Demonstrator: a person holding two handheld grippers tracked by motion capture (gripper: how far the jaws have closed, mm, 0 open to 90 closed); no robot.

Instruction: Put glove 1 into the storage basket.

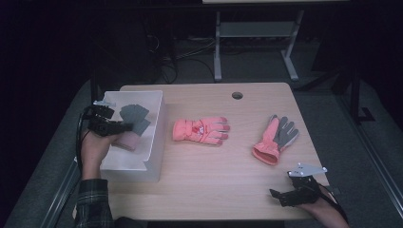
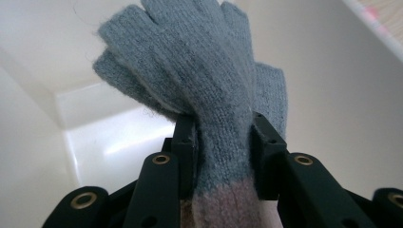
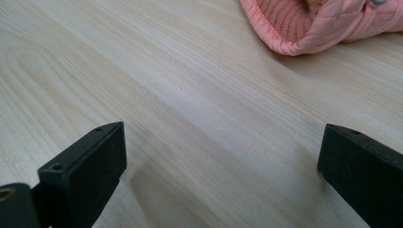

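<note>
A grey knit glove [image 1: 135, 117] with a pale pink cuff hangs over the white bin [image 1: 155, 137] at the table's left. My left gripper [image 1: 124, 126] is shut on it, and in the left gripper view the grey knit glove [image 2: 199, 80] is pinched between both jaws near the cuff. A second grey glove lies just behind it. On the table lie two pink ski gloves, one [image 1: 201, 130] at the centre and one [image 1: 276, 139] with a grey palm to the right. My right gripper [image 1: 275, 194] is open low over the table's front right, with the pink glove's cuff [image 3: 313, 23] ahead of it.
The wooden table [image 1: 214, 180] has a round cable hole [image 1: 237, 95] near its far edge. A white desk frame [image 1: 256, 42] stands on the floor beyond. The bin's inner walls [image 2: 57, 61] surround the held glove closely.
</note>
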